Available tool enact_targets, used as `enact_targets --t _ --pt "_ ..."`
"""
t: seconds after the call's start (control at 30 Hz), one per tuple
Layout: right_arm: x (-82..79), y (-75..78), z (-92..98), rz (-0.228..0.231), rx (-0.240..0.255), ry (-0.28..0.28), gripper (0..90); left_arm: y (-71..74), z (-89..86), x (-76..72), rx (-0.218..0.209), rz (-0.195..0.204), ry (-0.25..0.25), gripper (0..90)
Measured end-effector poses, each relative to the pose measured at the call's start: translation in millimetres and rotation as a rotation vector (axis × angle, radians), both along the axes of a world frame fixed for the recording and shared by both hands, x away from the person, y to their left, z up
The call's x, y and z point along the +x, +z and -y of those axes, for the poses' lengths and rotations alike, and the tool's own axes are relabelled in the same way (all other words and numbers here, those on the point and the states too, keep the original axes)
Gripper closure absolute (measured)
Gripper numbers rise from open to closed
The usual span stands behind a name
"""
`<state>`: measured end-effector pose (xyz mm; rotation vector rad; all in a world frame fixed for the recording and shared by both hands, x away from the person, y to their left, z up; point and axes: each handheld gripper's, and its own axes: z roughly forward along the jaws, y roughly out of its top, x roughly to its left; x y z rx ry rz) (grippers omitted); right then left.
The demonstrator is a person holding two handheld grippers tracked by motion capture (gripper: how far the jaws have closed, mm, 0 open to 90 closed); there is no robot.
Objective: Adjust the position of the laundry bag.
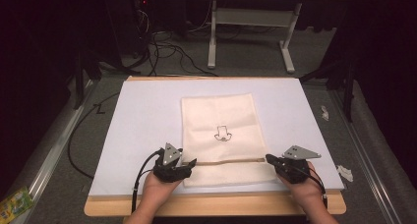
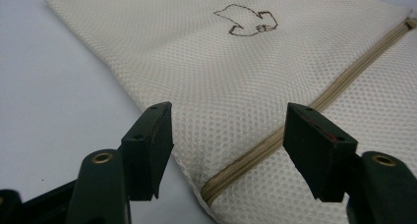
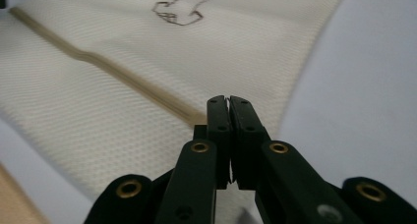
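While the mesh bag (image 1: 221, 135) lies flat, its zipper (image 2: 275, 140) end is straddled by the left claw (image 2: 228, 145), spread apart; the right claw (image 3: 229, 135) is pressed together, seemingly on the zipper pull.

Right gripper (image 3: 229, 102) jaws hide the zip (image 3: 113, 71) end; whether anything is pinched cannot be told.

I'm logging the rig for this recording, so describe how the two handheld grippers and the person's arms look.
Both tools are black. The left gripper has two blocky jaws on arms with brass-coloured rivets; the right gripper is built the same way. In the high view each carries a grey three-cornered plate on top and trails a black cable toward the table's near edge. The forearms are bare, with no sleeves in sight.
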<state>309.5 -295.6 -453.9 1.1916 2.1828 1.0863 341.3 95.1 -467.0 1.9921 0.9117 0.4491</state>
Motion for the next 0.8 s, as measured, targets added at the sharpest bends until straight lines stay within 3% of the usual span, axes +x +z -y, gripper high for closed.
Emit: enact_targets --t 0.13,0.27,0.53,0.73,0.8 --pt "2.7 -2.0 13.1 -0.012 0.014 -0.058 84.1 -0.1 0.2 0.1 0.002 0.001 -0.001 36.4" --pt "7.6 -8.5 21.9 -0.063 0.027 -0.108 75.6 -1.3 1.6 0.7 0.006 -0.003 -0.005 36.4" --pt "15.3 -16.4 18.5 -0.110 0.055 -0.100 68.1 -2.8 4.2 0.4 0.015 -0.008 -0.013 36.4" --pt "18.1 -20.8 15.0 -0.139 0.026 -0.102 65.0 -2.8 4.2 0.3 0.018 -0.009 -0.013 36.4" --pt "19.4 -22.6 15.5 -0.154 0.039 -0.105 64.6 -3.0 4.3 0.2 0.015 -0.012 -0.012 36.4"
